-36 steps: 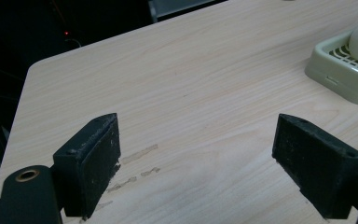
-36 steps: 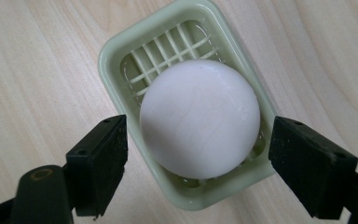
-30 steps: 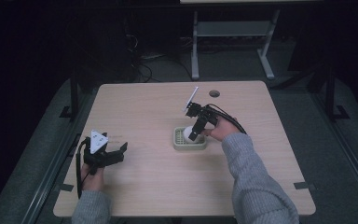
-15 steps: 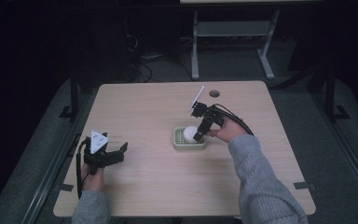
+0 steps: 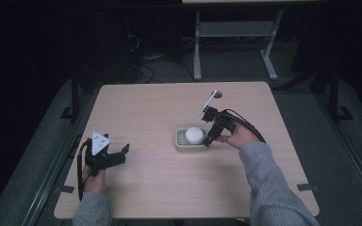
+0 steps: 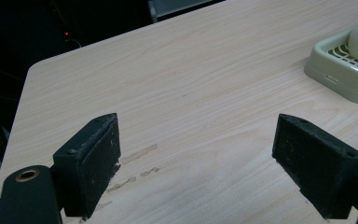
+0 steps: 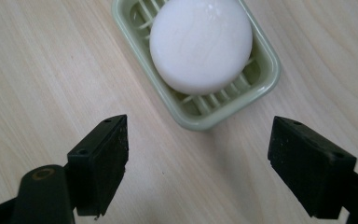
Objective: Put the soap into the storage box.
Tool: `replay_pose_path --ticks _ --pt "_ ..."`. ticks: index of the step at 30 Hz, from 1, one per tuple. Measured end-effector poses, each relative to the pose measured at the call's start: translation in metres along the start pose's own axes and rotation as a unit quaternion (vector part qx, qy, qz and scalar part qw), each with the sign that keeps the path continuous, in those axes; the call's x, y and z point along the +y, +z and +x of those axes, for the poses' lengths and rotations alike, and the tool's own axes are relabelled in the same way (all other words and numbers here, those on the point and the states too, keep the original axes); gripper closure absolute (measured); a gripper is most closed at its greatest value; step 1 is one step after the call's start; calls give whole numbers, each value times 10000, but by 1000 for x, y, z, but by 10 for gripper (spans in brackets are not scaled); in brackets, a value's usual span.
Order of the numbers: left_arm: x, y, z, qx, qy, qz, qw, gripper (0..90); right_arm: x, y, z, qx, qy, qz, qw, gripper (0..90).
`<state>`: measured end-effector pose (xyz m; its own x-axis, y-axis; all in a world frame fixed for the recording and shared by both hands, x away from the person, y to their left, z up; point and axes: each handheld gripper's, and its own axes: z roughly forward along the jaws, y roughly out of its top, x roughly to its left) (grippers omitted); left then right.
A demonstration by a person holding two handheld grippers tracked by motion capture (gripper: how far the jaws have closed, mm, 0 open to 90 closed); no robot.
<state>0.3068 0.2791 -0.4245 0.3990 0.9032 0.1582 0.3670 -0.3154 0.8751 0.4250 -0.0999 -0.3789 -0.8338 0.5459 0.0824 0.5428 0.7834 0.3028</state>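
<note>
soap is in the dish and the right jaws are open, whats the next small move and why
Probably draw the right hand-held gripper back from the dish. The soap lies flat on the slats, free of the open jaws, so nothing looks left to hold. The left hand-held gripper can stay.

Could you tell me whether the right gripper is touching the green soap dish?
Apart. In the right gripper view, bare wood shows between the open jaws of the right gripper and the near rim of the soap dish holding the white soap.
</note>
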Motion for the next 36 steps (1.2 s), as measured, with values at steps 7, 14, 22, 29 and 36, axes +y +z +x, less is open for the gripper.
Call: replay_pose_path --ticks 7,14,22,29,36 --pt "0 0 0 -9 8 10 10000 148 -13 -1 1 -20 49 38 10000 197" --pt "0 0 0 -10 14 20 10000 148 -28 -3 1 -15 146 -53 9999 199" --pt "0 0 -1 -26 23 36 10000 148 -46 -5 4 7 229 -135 9996 199" --pt "0 1 -2 -32 28 2 10000 148 -63 -5 6 14 308 -185 9994 199" --pt "0 1 -2 -12 34 -1 10000 149 -81 -4 9 12 393 -251 9989 195"
